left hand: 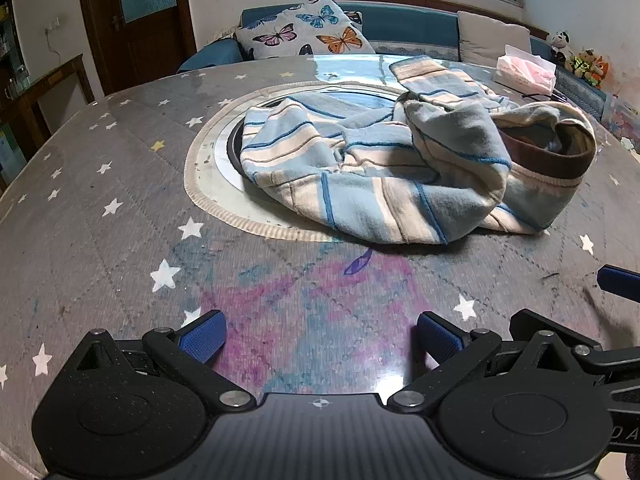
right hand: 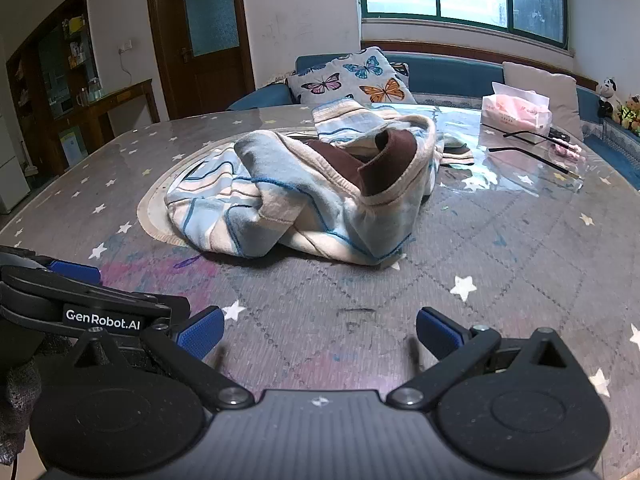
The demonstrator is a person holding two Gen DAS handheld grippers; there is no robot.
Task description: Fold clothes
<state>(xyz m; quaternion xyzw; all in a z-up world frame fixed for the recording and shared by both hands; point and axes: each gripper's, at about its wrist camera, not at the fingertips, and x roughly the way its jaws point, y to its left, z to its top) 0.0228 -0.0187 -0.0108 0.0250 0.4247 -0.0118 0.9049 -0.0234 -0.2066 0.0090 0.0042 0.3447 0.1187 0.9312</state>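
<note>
A crumpled blue and cream striped garment (left hand: 384, 168) with a brown collar band (left hand: 552, 160) lies in a heap on the round table, partly over the centre turntable. It also shows in the right wrist view (right hand: 312, 204). My left gripper (left hand: 320, 338) is open and empty, low over the near table edge, well short of the garment. My right gripper (right hand: 320, 330) is open and empty, also short of the garment. The left gripper's body (right hand: 72, 300) shows at the left of the right wrist view; a blue fingertip (left hand: 618, 280) of the right gripper shows at the right edge of the left wrist view.
The table (left hand: 100, 240) has a grey star-print cover with pink and blue stains. A tissue pack (right hand: 516, 110) and thin black rods (right hand: 532, 156) lie at the far right. A sofa with a butterfly cushion (left hand: 308, 30) stands behind the table.
</note>
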